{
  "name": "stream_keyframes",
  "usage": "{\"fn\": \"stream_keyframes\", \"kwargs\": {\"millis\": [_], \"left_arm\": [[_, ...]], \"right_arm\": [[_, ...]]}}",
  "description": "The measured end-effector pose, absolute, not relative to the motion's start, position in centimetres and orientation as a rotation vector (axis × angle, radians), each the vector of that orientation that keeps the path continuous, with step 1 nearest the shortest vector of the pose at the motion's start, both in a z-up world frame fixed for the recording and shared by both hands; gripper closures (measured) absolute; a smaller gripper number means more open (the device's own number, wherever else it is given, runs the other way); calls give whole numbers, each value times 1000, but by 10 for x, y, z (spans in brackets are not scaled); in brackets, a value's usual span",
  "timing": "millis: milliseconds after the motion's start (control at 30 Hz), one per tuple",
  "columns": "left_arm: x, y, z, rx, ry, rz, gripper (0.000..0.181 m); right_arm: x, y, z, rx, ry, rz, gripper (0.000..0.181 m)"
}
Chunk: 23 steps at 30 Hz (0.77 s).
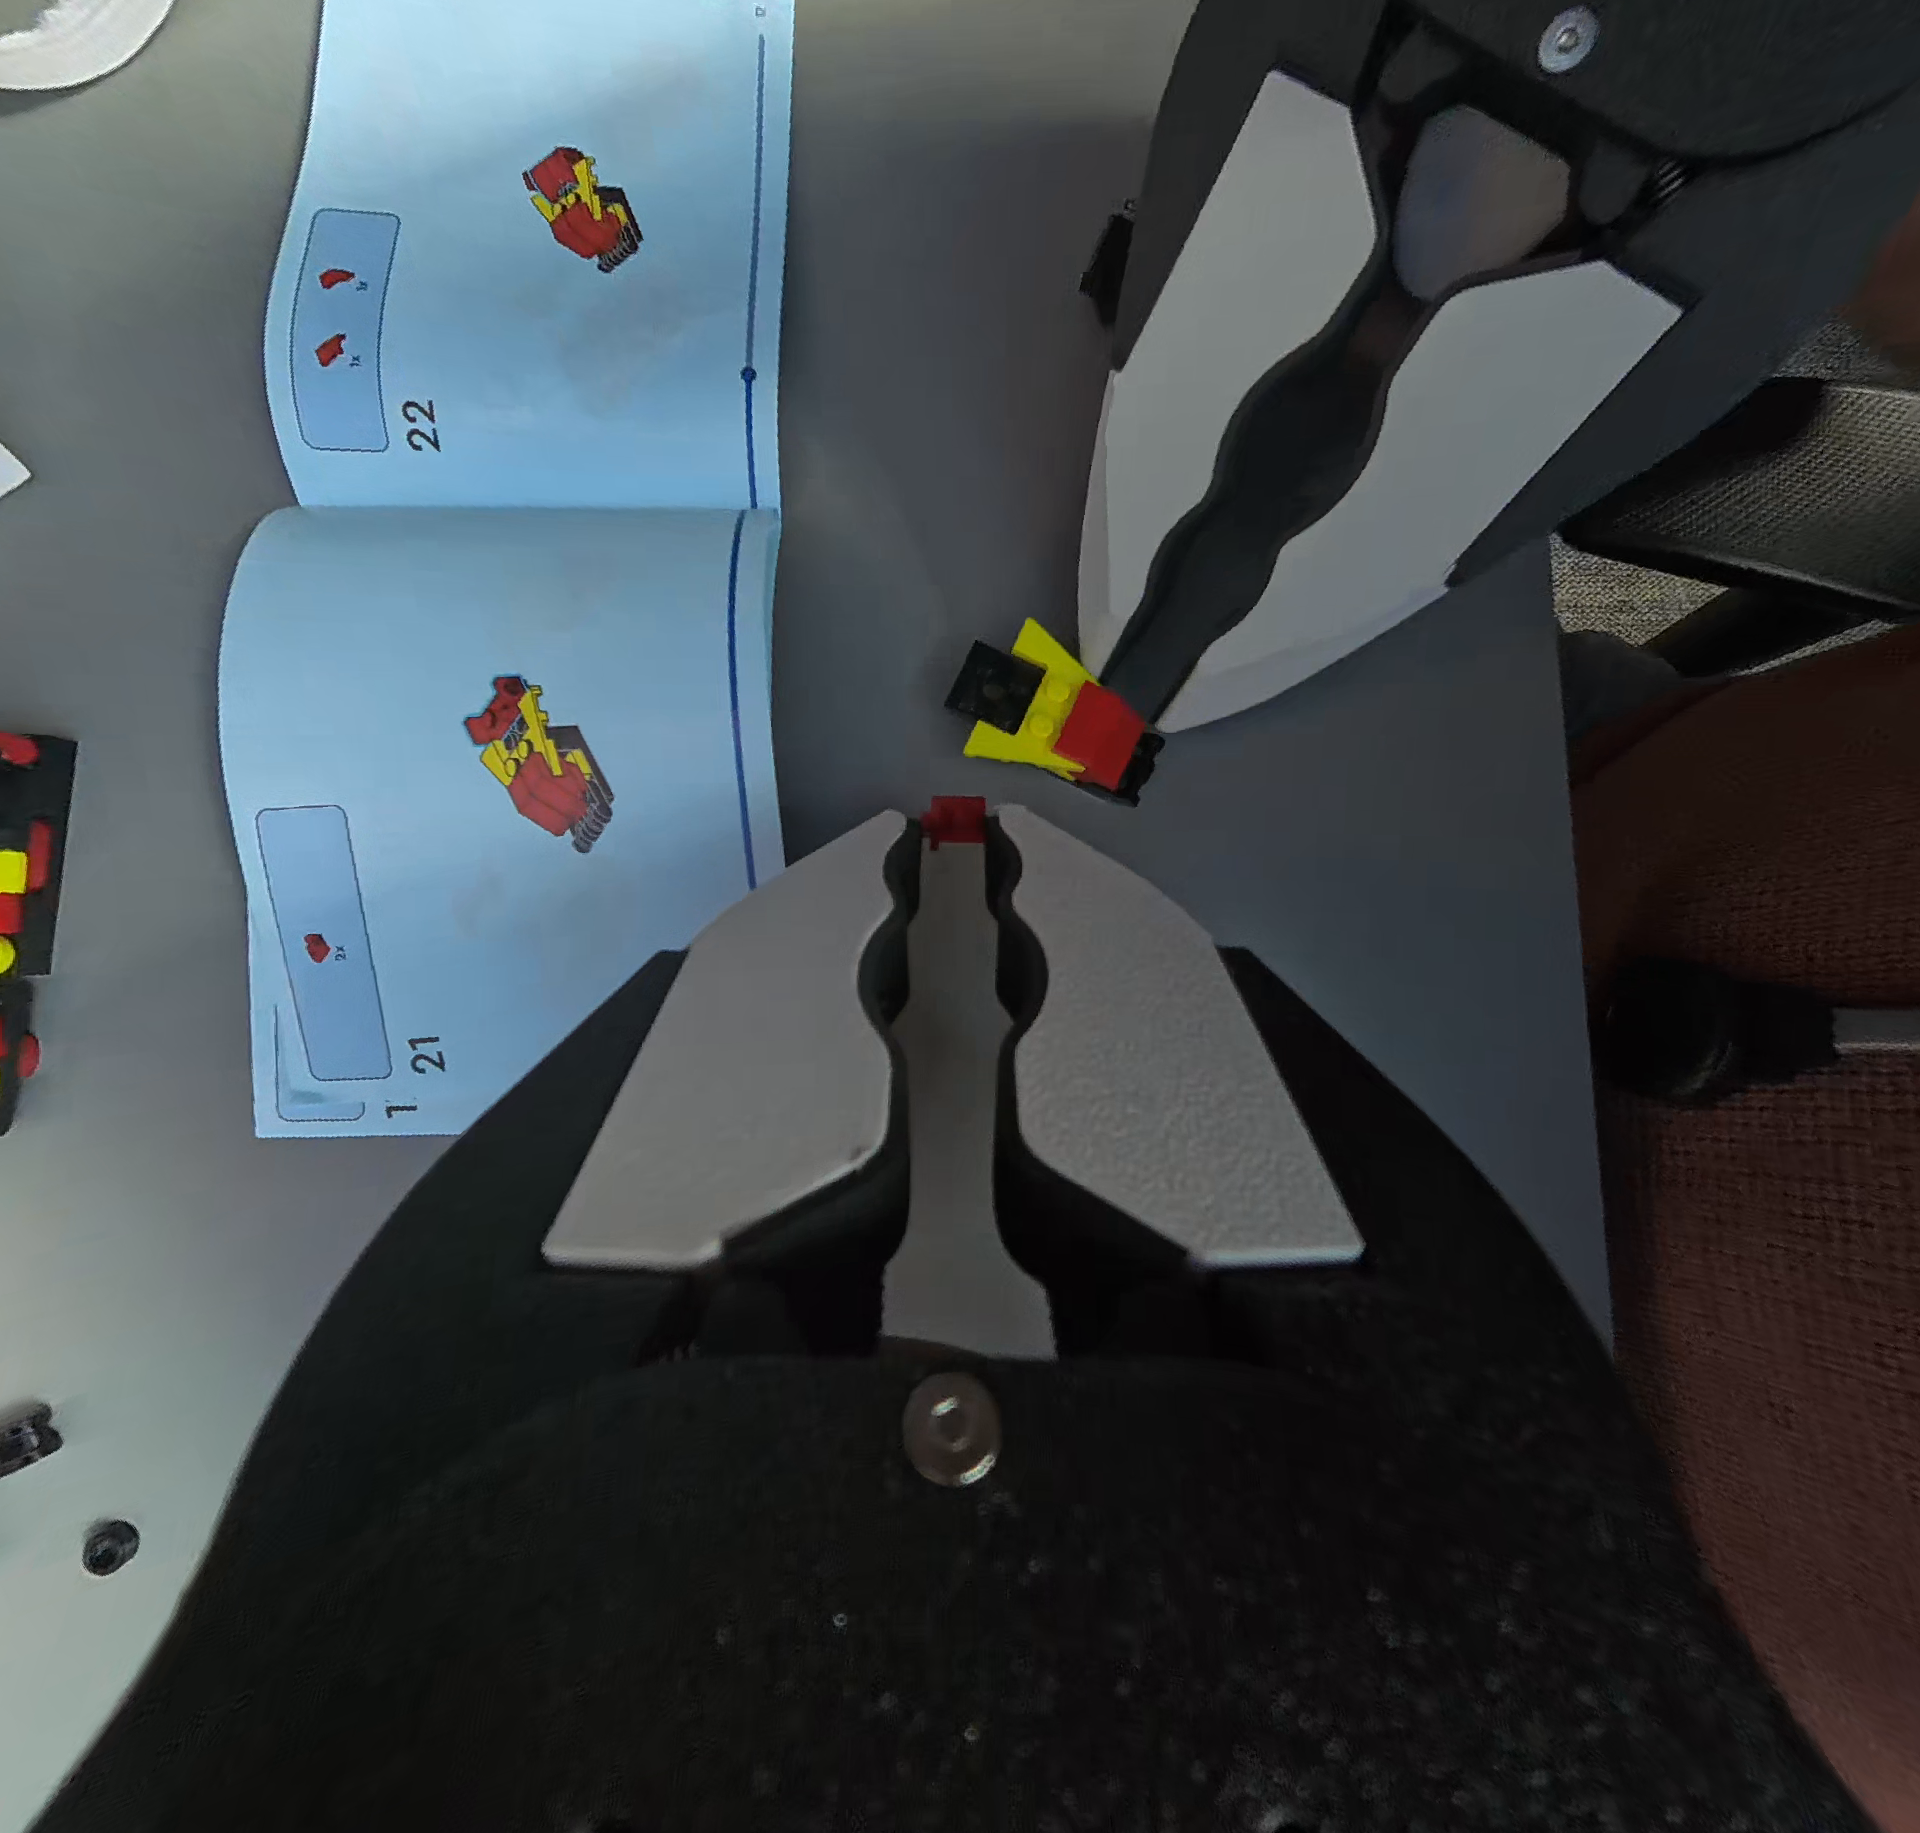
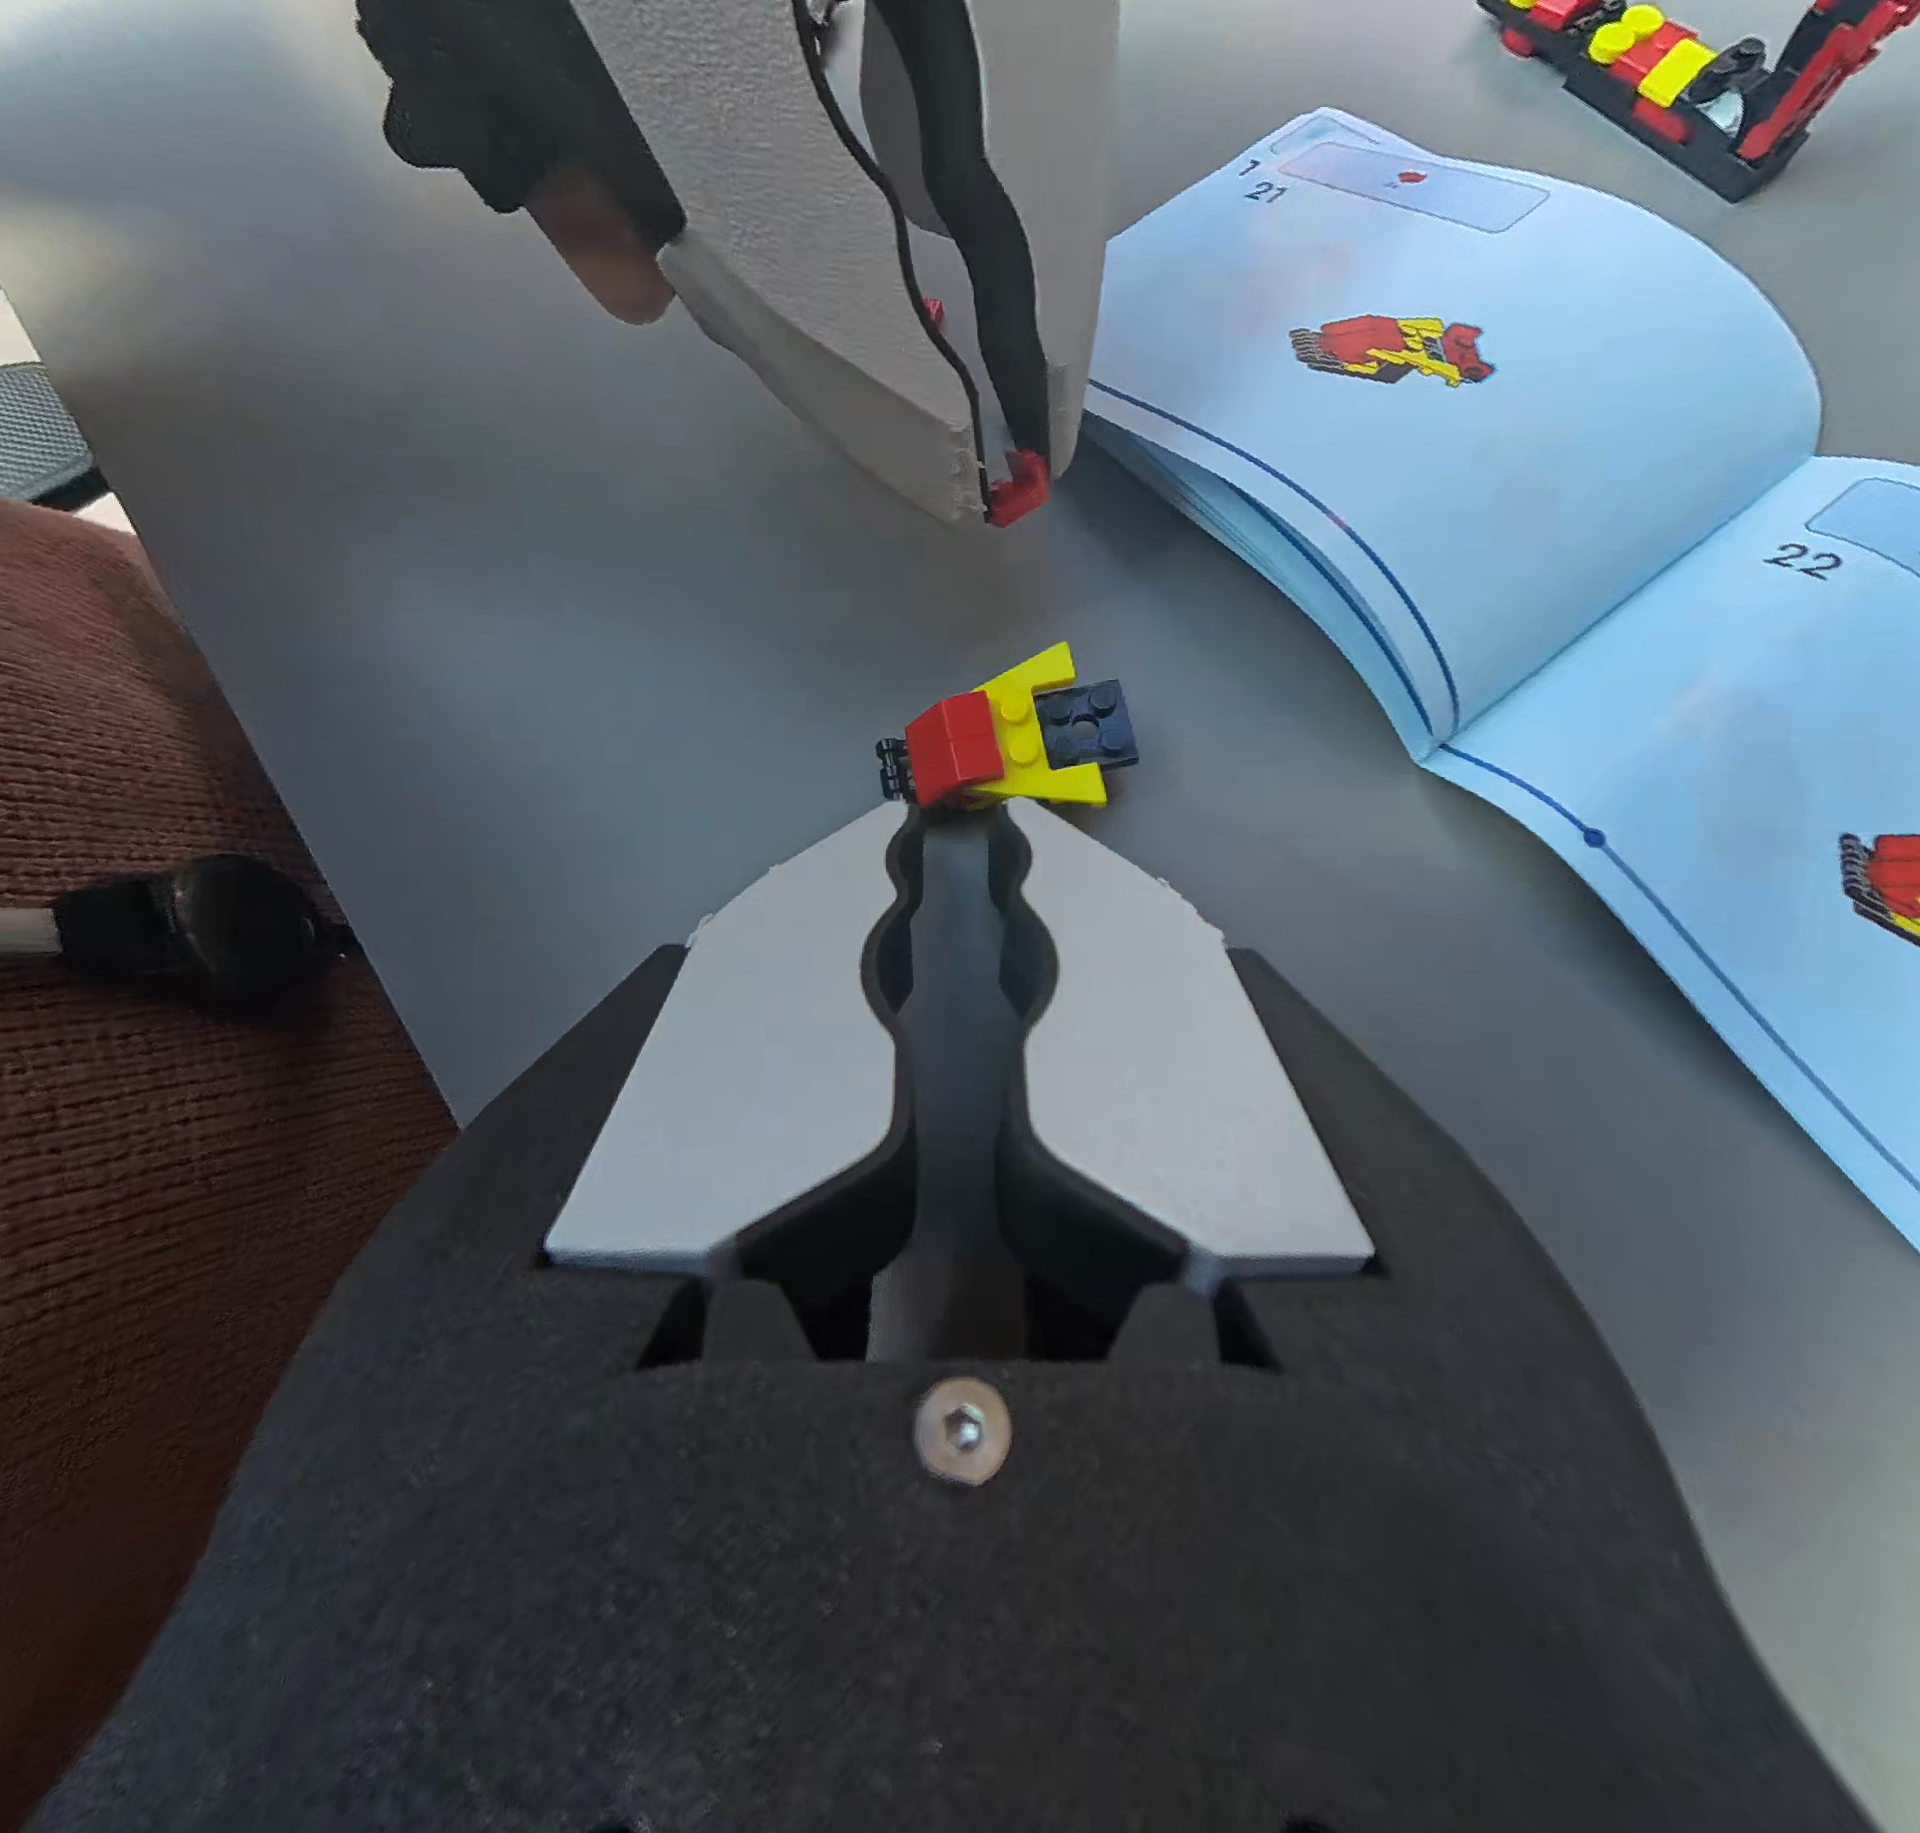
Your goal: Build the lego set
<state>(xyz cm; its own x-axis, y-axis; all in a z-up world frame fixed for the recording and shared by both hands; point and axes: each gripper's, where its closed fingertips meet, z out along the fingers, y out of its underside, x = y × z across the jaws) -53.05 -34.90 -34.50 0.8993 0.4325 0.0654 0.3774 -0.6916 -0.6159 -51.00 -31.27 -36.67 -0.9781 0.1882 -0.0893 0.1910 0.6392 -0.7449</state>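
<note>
At the centre of the left wrist view, the left claw (image 1: 958, 823) pinches a small red brick (image 1: 957, 819) at its tips. Just to the upper right, the right claw (image 1: 1127, 708) grips a red, yellow and black sub-assembly (image 1: 1049, 711) above the grey desk (image 1: 935, 329). An open instruction booklet (image 1: 520, 557) lies at left.
</note>
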Motion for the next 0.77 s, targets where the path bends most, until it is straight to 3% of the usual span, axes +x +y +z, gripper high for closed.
{"fn": "stream_keyframes", "kwargs": {"millis": [33,533,767], "left_arm": [[-532,-349,-344,-2412,-581,118,170],[-541,-374,-340,-2391,-693,147,170],[-540,-362,-335,-2416,-595,122,170]], "right_arm": [[-508,-316,-368,315,2833,-1283,170],[-486,-354,-361,215,2763,-1295,159],[-518,-309,-329,376,2768,-1424,162]]}}
